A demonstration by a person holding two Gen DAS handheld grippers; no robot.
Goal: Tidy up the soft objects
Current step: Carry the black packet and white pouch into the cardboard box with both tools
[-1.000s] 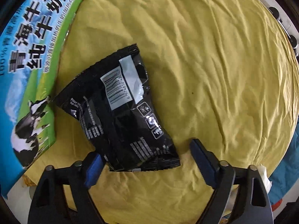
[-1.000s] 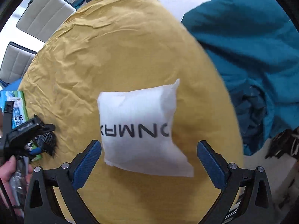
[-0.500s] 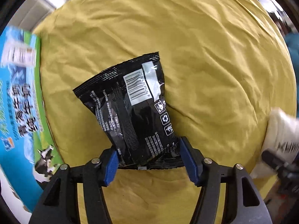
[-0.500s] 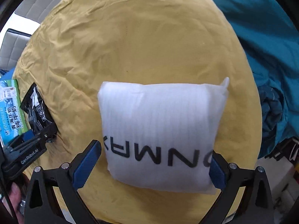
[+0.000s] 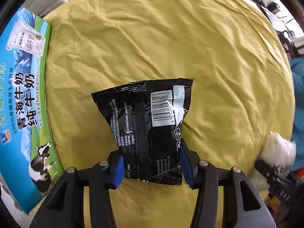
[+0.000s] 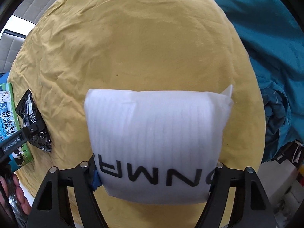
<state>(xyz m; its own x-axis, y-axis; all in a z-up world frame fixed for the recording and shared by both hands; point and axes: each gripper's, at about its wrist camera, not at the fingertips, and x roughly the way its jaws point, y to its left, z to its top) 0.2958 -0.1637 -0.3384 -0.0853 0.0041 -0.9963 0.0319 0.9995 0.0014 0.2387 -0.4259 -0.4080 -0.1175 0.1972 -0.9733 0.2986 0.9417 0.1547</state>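
My left gripper (image 5: 152, 168) is shut on the lower end of a black snack packet (image 5: 148, 125) with a barcode label, held over the yellow cloth (image 5: 171, 38). My right gripper (image 6: 153, 176) is shut on a white foam pouch (image 6: 155, 133) with black letters, its blue pads pressing both sides. The pouch also shows at the right edge of the left wrist view (image 5: 275, 155). The black packet in the left gripper shows at the left of the right wrist view (image 6: 32, 121).
A blue and green milk carton box (image 5: 20, 95) lies along the left edge of the yellow cloth. A teal garment (image 6: 275, 57) is heaped to the right of the table. Grey chairs (image 6: 28, 13) stand behind it.
Both grippers closed: the left on the black packet, the right on the white pouch. Both objects now sit squeezed between the pads and lifted toward the cameras.
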